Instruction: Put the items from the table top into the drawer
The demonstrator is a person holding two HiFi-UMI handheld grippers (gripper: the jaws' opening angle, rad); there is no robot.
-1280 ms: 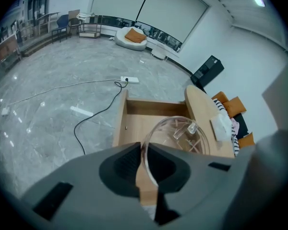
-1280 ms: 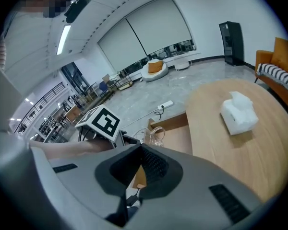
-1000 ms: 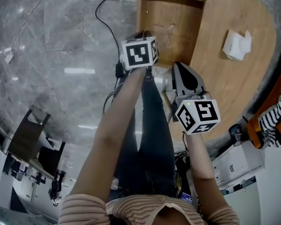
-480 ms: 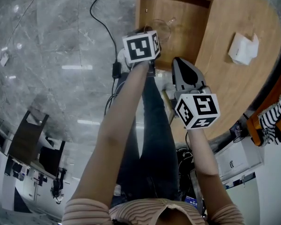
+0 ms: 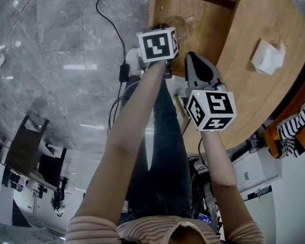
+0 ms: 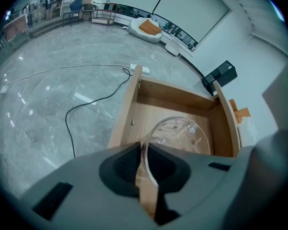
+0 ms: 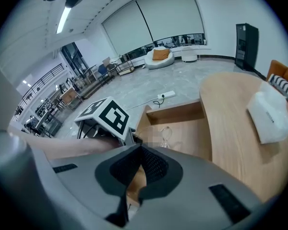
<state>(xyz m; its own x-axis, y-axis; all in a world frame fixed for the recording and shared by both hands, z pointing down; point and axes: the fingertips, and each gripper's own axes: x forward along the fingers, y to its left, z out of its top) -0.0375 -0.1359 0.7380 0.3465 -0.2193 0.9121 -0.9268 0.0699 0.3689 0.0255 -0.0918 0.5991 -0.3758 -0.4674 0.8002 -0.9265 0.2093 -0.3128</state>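
A clear glass dish point(image 6: 182, 133) hangs just over the floor of the open wooden drawer point(image 6: 134, 114), tilted. My left gripper point(image 6: 145, 152) is shut on its near rim. In the head view the dish point(image 5: 175, 27) shows beyond the left gripper's marker cube point(image 5: 157, 44), which hides the jaws. My right gripper point(image 5: 195, 60) hovers beside the drawer's front at the edge of the round table top point(image 5: 254, 105), shut, with nothing between its fingers. A white tissue pack point(image 5: 268, 56) lies on the table, also in the right gripper view point(image 7: 269, 116).
A black cable point(image 5: 109, 14) and a power strip point(image 5: 124, 72) lie on the grey marble floor left of the drawer. A striped cloth point(image 5: 295, 131) hangs past the table's right edge. The person's legs are below the grippers.
Both grippers have sunk toward the drawer, shifting up and slightly right in the head view. The glass dish went down with the left gripper and now shows more fully inside the drawer.
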